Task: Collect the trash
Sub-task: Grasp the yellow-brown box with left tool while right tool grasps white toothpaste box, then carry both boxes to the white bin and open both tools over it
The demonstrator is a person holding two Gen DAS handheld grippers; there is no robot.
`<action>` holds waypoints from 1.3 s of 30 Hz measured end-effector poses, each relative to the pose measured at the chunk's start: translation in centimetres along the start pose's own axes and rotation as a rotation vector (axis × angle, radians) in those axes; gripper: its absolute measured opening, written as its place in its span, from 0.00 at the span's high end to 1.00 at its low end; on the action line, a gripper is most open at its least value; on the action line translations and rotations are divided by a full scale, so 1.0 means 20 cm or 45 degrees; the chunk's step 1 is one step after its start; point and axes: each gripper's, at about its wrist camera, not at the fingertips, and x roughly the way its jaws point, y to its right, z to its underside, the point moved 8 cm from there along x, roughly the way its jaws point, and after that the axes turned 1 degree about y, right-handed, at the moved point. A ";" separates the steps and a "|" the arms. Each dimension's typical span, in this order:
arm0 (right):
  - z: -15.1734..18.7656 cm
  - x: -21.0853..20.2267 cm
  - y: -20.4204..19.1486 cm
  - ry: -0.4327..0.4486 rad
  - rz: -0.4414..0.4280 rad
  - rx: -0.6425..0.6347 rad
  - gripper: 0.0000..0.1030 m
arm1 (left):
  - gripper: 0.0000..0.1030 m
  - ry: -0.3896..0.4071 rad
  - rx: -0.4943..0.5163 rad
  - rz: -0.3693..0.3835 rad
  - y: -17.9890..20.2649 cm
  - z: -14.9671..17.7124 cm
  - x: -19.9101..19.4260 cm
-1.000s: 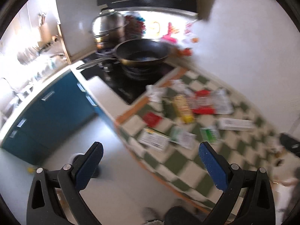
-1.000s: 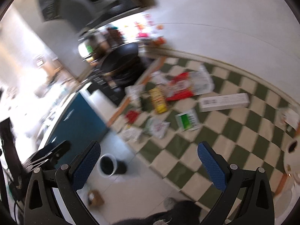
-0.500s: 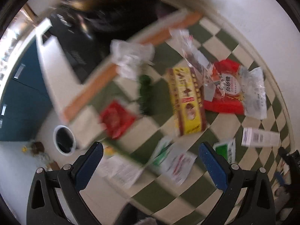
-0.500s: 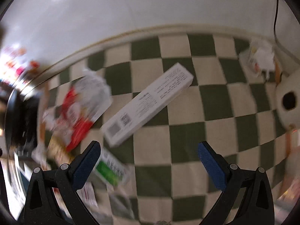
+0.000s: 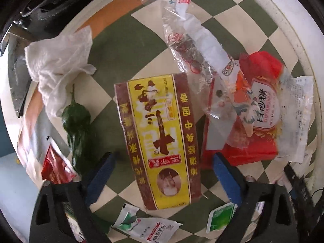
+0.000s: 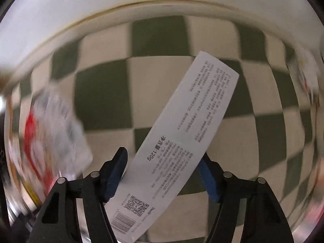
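Basically nothing is collected yet, judging by how much litter lies on the green-and-cream checked cloth (image 5: 125,46).

Left gripper (image 5: 162,174): jaws wide apart, straddling the lower half of the yellow-and-brown packet (image 5: 158,139). Blue pads sit either side of it, no contact I can confirm. The packet is flat, glossy printed film, long rectangle, slightly creased.

Right gripper (image 6: 162,174): jaws apart around the long white carton (image 6: 178,141), which lies diagonally between the fingers. The far pad looks at or under the carton's edge, the near pad shows a gap, so not clamped. The carton is stiff card, matte, with printed text, a QR code and a barcode at the near end.

Left to pick, from the left wrist view:
- crumpled white paper towel (image 5: 58,60), soft and wrinkled
- limp dark green leaf (image 5: 76,125)
- clear crinkly plastic bag (image 5: 188,40)
- red sugar bag (image 5: 257,113), shiny film
- small red sachet (image 5: 54,168)
- green-and-white sachets (image 5: 149,226), torn

Thin films will likely slip; the carton should grip fine.
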 end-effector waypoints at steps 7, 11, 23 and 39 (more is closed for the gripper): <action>0.13 0.00 -0.01 -0.095 0.105 -0.365 0.31 | 0.44 0.114 0.136 -0.108 -0.05 0.02 -0.03; 0.17 0.00 0.03 -0.066 0.092 -0.252 0.31 | 0.45 0.153 0.182 -0.159 -0.07 0.05 -0.05; 0.25 -0.40 0.06 0.165 -0.082 -0.276 0.48 | 0.45 0.457 0.311 -0.209 -0.04 0.16 -0.50; 0.69 -1.07 -0.78 0.342 -0.383 -0.633 0.49 | 0.45 0.722 0.136 -0.175 -0.61 0.26 -0.95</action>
